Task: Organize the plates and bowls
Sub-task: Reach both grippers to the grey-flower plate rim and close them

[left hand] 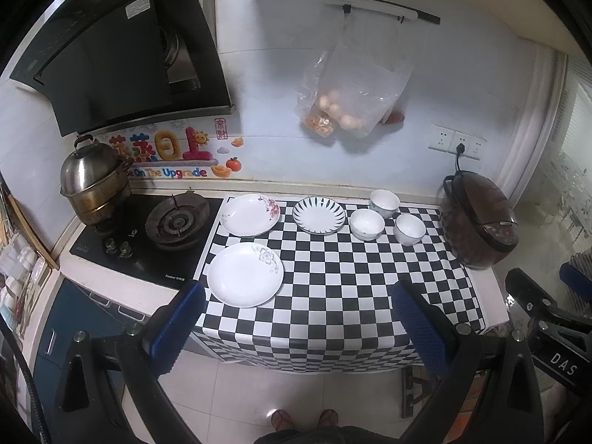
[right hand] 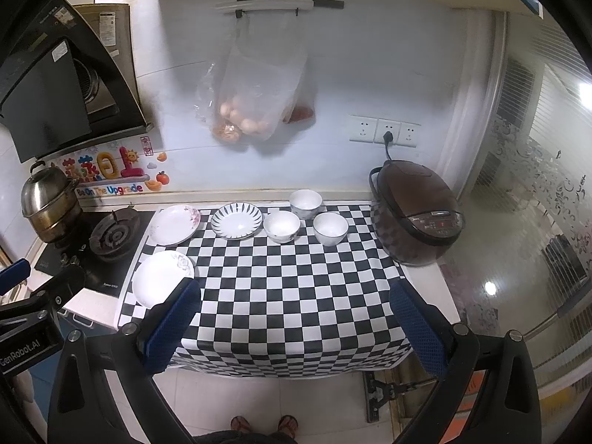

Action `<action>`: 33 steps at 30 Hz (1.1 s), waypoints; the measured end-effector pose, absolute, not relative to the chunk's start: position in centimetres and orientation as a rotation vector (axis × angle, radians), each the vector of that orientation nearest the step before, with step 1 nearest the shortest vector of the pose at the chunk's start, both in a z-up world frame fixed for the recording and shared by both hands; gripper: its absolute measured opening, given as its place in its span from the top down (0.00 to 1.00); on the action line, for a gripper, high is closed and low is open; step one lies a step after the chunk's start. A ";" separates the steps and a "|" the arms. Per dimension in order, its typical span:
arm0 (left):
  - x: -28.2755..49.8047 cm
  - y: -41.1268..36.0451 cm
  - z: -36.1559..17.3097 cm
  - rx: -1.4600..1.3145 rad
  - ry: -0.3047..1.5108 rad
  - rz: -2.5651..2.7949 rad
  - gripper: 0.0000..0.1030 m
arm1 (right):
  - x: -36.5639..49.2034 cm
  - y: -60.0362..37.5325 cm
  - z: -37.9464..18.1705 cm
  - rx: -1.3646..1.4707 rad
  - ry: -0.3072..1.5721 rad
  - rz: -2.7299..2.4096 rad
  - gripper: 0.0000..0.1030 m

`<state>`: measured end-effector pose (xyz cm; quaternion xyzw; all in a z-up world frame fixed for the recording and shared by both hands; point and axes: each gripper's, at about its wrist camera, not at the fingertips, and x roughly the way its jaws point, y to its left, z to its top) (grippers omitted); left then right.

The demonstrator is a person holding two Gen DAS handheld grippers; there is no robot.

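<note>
Plates [left hand: 245, 274] sit at left of the checkered cloth [left hand: 333, 288], three bowls [left hand: 367, 224] at right by the rice cooker [left hand: 477, 222]; left gripper [left hand: 296, 323] and right gripper [right hand: 296, 323] both wide open, empty, nothing stacked yet, likely next: grab near plate.

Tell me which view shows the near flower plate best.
The left wrist view: the near flower plate lies whole and unobstructed on the checkered cloth. In the right wrist view the same plate sits smaller toward the left, its near edge hidden behind a finger of the right hand-held gripper.
</note>
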<state>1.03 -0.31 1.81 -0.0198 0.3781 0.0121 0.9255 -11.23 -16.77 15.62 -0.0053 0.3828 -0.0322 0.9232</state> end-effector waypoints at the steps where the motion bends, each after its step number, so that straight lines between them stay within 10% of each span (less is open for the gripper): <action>1: 1.2 -0.3 1.6 -0.042 0.773 0.029 0.00 | -11.0 -16.8 15.5 -0.007 0.785 -0.063 0.00; 21: 18.1 15.4 -17.6 -0.166 1.092 0.294 0.00 | 9.8 -7.2 -7.9 0.081 1.176 0.408 0.03; 33: 30.9 24.3 -35.2 -0.245 1.474 0.126 0.40 | 23.9 4.2 -26.5 0.178 1.518 0.455 0.27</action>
